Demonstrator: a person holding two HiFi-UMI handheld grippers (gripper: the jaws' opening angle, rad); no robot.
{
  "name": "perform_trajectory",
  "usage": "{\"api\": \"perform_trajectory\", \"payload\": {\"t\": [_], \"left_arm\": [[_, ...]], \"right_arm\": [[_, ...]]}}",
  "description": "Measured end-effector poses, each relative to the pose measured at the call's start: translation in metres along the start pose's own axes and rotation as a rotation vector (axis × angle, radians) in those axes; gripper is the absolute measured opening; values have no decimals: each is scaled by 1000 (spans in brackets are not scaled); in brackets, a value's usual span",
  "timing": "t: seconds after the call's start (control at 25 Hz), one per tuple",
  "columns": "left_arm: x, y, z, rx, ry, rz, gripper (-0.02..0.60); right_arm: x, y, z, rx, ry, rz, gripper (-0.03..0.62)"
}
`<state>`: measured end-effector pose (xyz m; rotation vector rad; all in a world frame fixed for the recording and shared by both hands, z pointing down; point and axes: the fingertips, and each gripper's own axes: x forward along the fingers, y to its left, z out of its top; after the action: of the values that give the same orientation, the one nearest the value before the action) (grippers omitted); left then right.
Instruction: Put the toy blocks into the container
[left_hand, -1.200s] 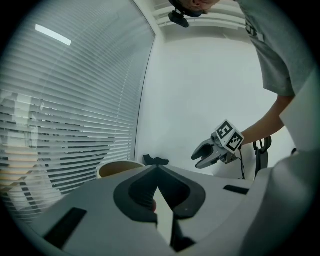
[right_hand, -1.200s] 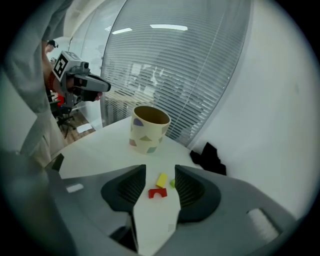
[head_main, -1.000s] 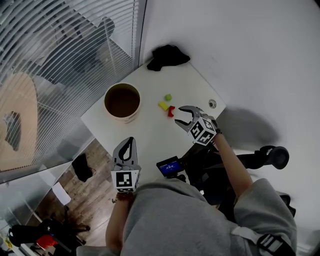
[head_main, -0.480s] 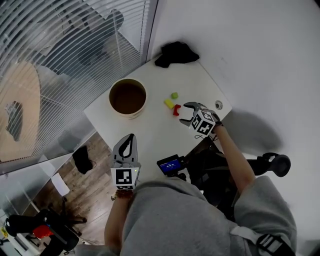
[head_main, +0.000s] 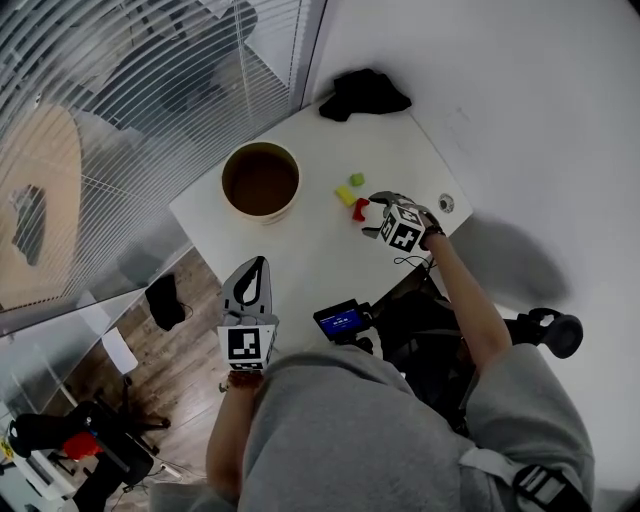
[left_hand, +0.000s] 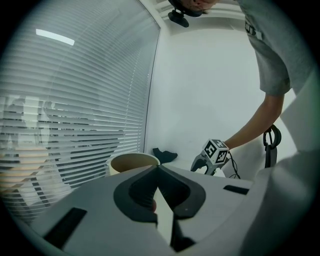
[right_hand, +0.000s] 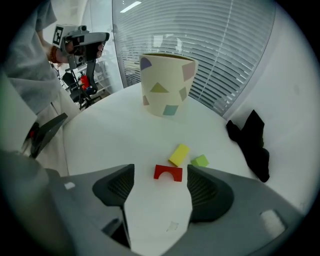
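Our right gripper has its jaws spread wide, just opened further, with the pads clear of the red arch block lying between them at frame centre. The yellow block and green block sit just beyond it. The container stands at upper centre. Our left gripper is closed and empty.

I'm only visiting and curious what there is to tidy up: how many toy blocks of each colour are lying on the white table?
Red block: 1
Yellow block: 1
Green block: 1
Total: 3 blocks
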<state>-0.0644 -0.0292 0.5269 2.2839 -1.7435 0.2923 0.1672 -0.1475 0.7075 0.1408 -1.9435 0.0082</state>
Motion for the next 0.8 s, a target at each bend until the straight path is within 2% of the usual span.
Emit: {"api": "perform_trajectory", "payload": {"t": [0.8], "left_arm": [[0, 2, -2, -4, 6, 23, 8]], "right_arm": [[47, -1, -25, -1, 101, 56, 353]]}}
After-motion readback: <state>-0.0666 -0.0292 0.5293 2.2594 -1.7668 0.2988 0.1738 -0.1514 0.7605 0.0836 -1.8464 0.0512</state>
